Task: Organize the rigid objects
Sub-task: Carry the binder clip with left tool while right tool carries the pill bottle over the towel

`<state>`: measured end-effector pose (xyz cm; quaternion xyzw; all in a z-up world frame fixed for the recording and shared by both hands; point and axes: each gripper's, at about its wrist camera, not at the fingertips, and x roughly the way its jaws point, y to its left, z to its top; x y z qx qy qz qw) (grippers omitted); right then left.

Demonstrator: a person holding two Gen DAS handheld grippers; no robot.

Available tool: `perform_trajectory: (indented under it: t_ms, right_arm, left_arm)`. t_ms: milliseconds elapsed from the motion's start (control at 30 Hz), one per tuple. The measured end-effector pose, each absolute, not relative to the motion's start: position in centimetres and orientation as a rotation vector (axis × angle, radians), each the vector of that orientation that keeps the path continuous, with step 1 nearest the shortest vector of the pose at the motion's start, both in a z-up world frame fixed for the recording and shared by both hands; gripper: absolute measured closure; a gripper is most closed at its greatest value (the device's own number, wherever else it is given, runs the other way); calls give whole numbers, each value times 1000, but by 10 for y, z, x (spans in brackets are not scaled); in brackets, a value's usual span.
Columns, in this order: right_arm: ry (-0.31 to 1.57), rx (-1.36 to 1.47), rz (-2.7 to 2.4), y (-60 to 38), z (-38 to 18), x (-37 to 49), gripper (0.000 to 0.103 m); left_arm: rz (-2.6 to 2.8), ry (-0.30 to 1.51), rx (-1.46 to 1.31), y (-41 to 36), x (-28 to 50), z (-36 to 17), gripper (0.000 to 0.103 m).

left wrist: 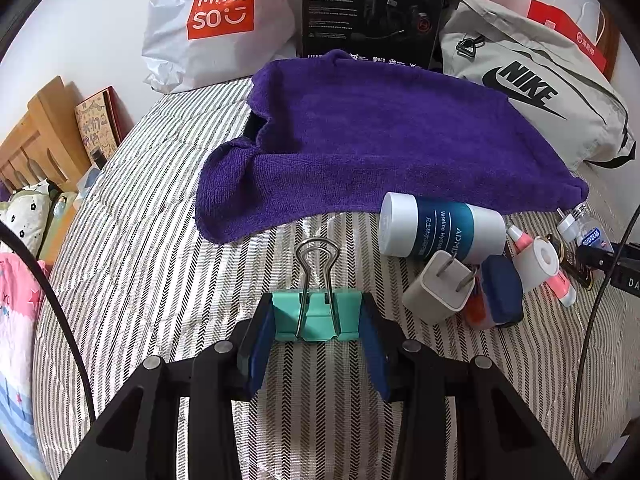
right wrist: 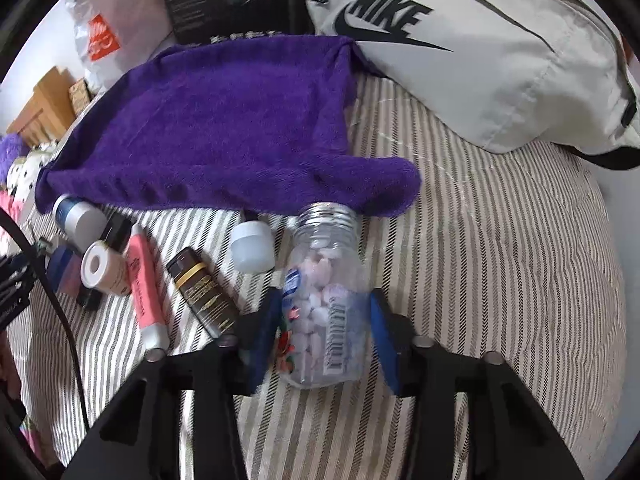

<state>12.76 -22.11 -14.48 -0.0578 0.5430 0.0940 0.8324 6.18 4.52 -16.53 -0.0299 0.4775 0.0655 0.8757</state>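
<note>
My left gripper (left wrist: 318,316) clamped the teal binder clip (left wrist: 318,314); my right gripper (right wrist: 324,328) held the uncapped pill bottle (right wrist: 324,300), striped bed (right wrist: 500,260) open at right, bottle label blurred.

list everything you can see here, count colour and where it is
binder clip: 1, mint green with silver handles, between the left gripper's fingers
clear bottle: 1, capless, pale tablets inside, between the right gripper's fingers
white cap: 1, on the bedsheet left of the bottle
purple towel: 1, spread across the bed behind the items
Vaseline jar: 1, white and blue, lying at the towel's edge
charger plug: 1, white, in front of the jar
pink tube: 1, beside the tape roll
tape roll: 1, white
dark tube: 1, black and gold
Nike bag: 1, grey, far right
Miniso bag: 1, white and red, by the wall
black box: 1, behind the towel
left gripper: shut on the clip
right gripper: shut on the bottle
</note>
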Motion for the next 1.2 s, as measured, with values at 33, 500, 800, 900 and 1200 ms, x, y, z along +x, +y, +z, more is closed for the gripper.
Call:
perform_trajectory:
  t_ms: [33, 500, 800, 900, 1200]
  right_arm:
    - [1146, -117, 197, -221, -145, 127, 62]
    - [1169, -65, 234, -228, -138, 121, 62]
    - [1149, -37, 258, -234, -120, 108, 62]
    - [1134, -29, 274, -234, -111, 105, 62]
    - [1088, 0, 316, -230, -83, 111, 62]
  left_arm:
    - [138, 995, -59, 45, 62, -165, 63]
    - [115, 1010, -52, 49, 58, -160, 64]
    - [127, 995, -65, 57, 51, -148, 64]
    - [127, 987, -68, 59, 49, -140, 64]
    - [107, 946, -108, 72, 48, -111, 64]
